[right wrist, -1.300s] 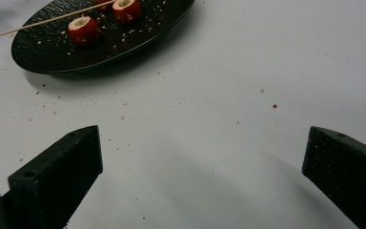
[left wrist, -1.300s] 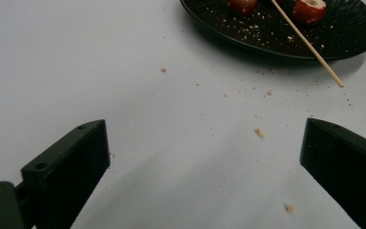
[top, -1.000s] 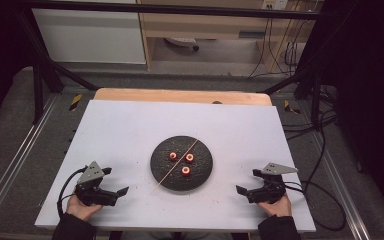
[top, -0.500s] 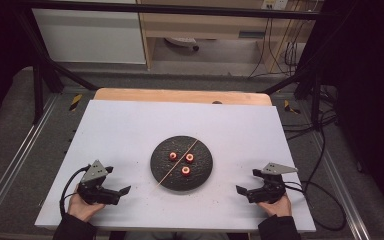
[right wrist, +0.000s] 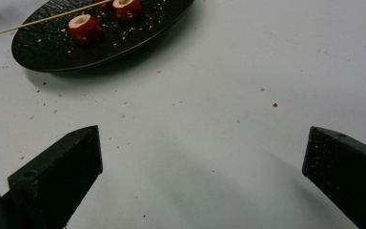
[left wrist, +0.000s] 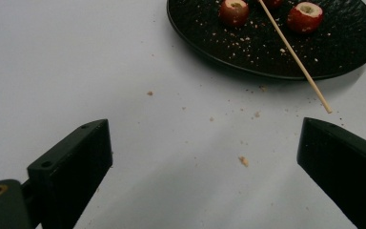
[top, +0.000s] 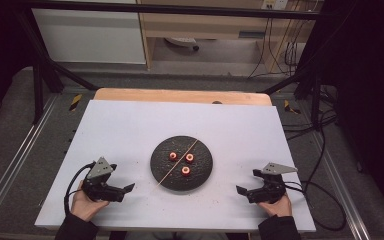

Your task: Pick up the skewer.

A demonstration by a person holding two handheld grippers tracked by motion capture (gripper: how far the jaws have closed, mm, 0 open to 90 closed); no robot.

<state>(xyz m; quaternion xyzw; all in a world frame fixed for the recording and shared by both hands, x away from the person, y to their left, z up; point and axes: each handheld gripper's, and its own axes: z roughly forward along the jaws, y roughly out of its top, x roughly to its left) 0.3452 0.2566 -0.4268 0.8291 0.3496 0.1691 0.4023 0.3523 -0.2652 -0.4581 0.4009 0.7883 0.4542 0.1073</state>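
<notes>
Three cored red fruit pieces [top: 182,162] lie loose on my round black textured plate [top: 202,175] beside a thin wooden skewer [top: 178,161]; none looks threaded yet. My left gripper [top: 124,190] and right gripper [top: 242,191] rest apart, jaws wide, holding nothing.

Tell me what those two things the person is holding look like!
Each is a black handheld tool: the left tool and the right tool both have two blocky black jaws. A grey three-cornered plate sits on top of each, and a black cable trails from each. The person wears dark sleeves.
</notes>
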